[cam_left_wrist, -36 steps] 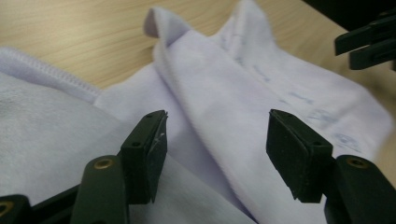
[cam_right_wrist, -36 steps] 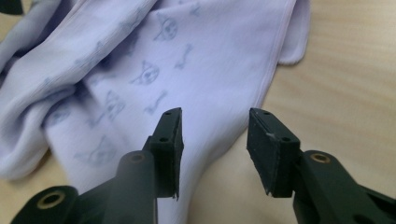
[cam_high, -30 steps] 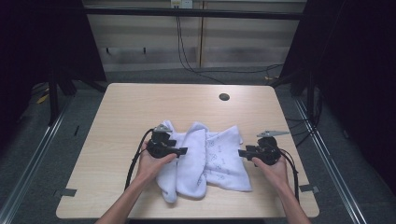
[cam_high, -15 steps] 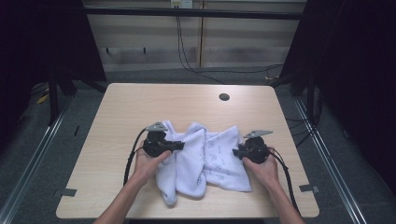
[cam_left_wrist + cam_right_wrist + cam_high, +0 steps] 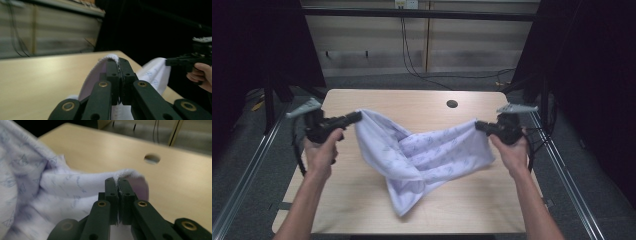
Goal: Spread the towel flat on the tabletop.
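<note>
Both grippers are pinching the pale printed towel [image 5: 422, 155] above the table [image 5: 412, 102], left gripper [image 5: 358, 116] clamping its left edge, right gripper [image 5: 477, 125] just closing on its right edge, middle sagging onto the near tabletop.

The high camera overlooks my table [image 5: 362, 200] from above; my gripper cameras sit close, sharing its far-edge hole [image 5: 152, 158].

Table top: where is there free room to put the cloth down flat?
The table is bare behind the cloth, around the round hole, and along both front corners. The middle is crowded: the cloth hangs between the left gripper and right gripper.
</note>
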`<action>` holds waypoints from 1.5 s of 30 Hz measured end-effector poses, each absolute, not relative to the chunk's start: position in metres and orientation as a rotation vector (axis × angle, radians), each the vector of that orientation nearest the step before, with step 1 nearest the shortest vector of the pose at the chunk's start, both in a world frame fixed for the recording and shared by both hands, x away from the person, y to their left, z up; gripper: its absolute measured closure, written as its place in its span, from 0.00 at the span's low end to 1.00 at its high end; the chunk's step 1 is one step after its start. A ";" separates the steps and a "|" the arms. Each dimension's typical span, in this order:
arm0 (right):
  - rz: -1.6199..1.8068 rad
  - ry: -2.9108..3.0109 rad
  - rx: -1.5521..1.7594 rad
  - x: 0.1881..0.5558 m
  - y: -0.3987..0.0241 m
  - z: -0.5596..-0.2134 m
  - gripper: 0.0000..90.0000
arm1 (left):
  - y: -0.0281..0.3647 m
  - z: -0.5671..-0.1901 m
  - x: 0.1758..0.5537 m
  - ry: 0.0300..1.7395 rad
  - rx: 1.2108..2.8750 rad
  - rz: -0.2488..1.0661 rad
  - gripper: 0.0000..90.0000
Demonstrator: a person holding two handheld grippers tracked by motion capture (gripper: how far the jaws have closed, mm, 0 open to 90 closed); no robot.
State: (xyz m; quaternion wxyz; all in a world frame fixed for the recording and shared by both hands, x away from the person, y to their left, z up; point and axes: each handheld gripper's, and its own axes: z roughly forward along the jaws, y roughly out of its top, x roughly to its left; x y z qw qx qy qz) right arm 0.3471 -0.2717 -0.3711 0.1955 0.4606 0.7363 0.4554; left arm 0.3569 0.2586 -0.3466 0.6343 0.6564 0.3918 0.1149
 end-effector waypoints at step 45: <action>1.228 2.444 1.269 0.344 -0.134 -0.506 0.74 | 0.313 -0.408 0.335 1.108 1.589 0.319 0.90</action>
